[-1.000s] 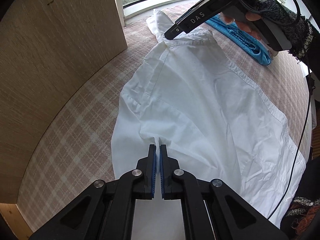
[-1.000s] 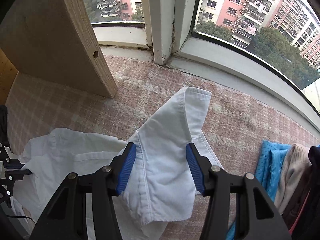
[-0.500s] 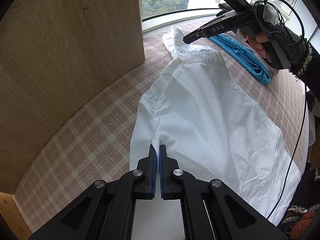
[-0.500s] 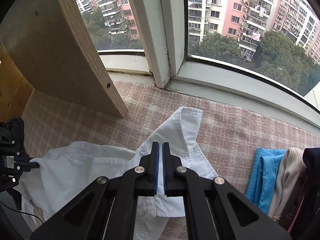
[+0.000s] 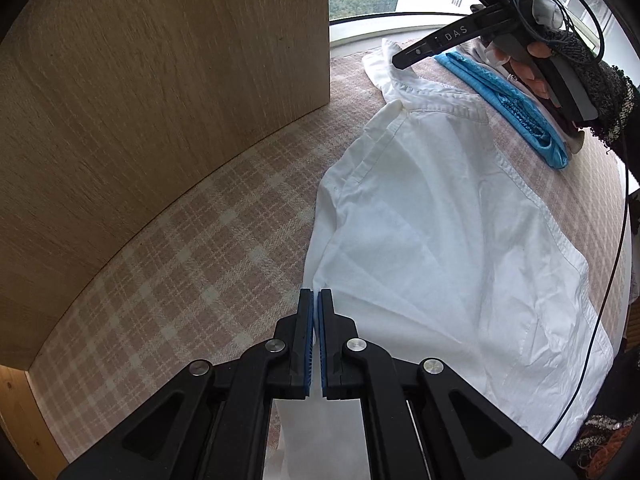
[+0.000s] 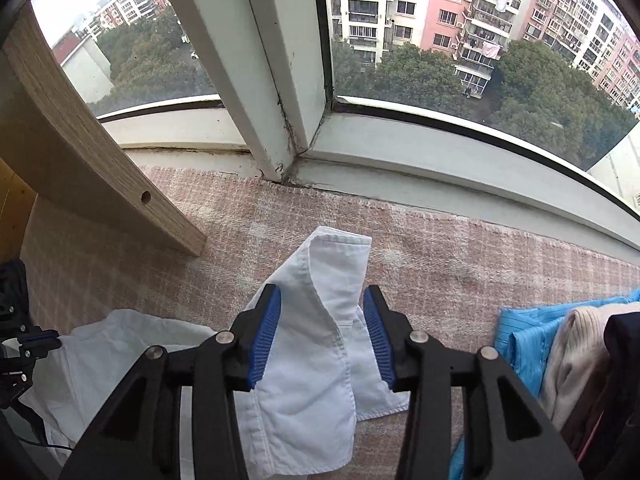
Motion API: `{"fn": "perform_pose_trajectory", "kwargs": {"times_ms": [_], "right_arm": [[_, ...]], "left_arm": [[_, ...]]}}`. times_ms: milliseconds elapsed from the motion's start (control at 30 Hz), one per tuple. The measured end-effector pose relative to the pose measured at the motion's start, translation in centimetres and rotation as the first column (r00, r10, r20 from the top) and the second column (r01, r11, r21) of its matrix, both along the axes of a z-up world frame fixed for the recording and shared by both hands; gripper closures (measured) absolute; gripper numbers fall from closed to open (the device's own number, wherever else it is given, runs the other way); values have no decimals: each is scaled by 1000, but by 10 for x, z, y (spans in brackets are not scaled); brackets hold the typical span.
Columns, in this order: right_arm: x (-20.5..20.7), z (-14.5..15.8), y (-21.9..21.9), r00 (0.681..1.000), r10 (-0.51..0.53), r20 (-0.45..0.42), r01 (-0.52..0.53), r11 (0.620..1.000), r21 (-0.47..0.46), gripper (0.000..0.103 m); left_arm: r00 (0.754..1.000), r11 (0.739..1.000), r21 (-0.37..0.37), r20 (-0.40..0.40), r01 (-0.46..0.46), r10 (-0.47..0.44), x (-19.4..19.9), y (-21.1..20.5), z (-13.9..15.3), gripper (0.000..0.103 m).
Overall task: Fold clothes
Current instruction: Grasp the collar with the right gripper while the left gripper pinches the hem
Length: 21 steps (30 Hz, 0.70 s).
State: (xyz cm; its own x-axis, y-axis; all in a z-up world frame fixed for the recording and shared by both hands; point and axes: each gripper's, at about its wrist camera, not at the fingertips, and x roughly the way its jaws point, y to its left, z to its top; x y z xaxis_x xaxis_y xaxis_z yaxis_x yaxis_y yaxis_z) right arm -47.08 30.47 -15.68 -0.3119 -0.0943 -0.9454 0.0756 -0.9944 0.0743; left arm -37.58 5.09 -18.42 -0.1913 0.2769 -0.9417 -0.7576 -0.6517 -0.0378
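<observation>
Left tongs (image 5: 316, 320) pointing steeply down, jaws pinched shut, right tongs (image 6: 322, 336) also angled down, jaws opening

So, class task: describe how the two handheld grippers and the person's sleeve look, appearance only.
The left gripper and the right gripper share one build: black angular linkages with silver rivets and ribbed blue pads. The right one's finger carries white letters "DAS", and a thin black cable trails from it. The sleeve is dark speckled knit.

Left side blocked by upright wooden panel (image 5: 160, 120). Window sill (image 6: 420, 160) closes the far edge. Folded clothes pile (image 6: 560, 352) obstructs right. Bare plaid surface (image 5: 180, 280) between panel and white shirt (image 5: 440, 240) is passable.
</observation>
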Motion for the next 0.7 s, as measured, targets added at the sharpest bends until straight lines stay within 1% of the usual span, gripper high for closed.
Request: {"fn": "perform_pose_trajectory", "kwargs": {"times_ms": [67, 200, 233, 300, 400, 433, 467, 500, 533, 600, 633, 700], "right_arm": [[-10, -5, 1, 1000, -12, 15, 12, 1000, 10, 58], [-13, -6, 1, 1000, 3, 15, -2, 994, -107, 58], [-13, -7, 1, 1000, 6, 15, -4, 991, -132, 60], [-12, -6, 0, 1000, 14, 21, -11, 990, -140, 65], [-9, -4, -6, 999, 40, 17, -37, 993, -111, 66], [-8, -4, -9, 999, 54, 9, -53, 995, -90, 76], [-6, -4, -10, 998, 65, 9, -64, 996, -67, 84], [-5, -5, -11, 997, 71, 15, -70, 996, -57, 96], [-3, -6, -11, 997, 78, 17, -77, 996, -49, 97], [1, -2, -11, 996, 87, -13, -88, 995, -43, 98], [3, 1, -7, 997, 79, -28, -80, 996, -49, 98], [5, 10, 4, 997, 43, -65, -47, 996, -70, 98]], "left_arm": [[1000, 1000, 2, 3, -3, 3, 0, -3, -1, 101], [1000, 1000, 7, 7, -1, 1, 1, -6, -1, 101], [1000, 1000, 6, 7, 0, 0, 1, -6, -1, 101], [1000, 1000, 17, 9, -3, 3, 1, -5, 0, 101], [1000, 999, 35, 8, 5, -6, 1, -2, 4, 101], [1000, 999, 36, 9, 13, -14, 2, 0, 4, 99], [1000, 999, 31, 8, 22, -22, 2, 2, 3, 97], [1000, 999, 21, 9, 29, -29, 2, 5, 0, 97], [999, 999, 11, 12, 37, -37, 2, 8, -2, 97], [998, 998, -12, 14, 58, -58, 4, 14, -8, 99], [998, 997, -27, 6, 66, -66, 6, 16, -10, 103], [998, 997, -38, -18, 65, -66, 8, 19, -10, 103]]}}
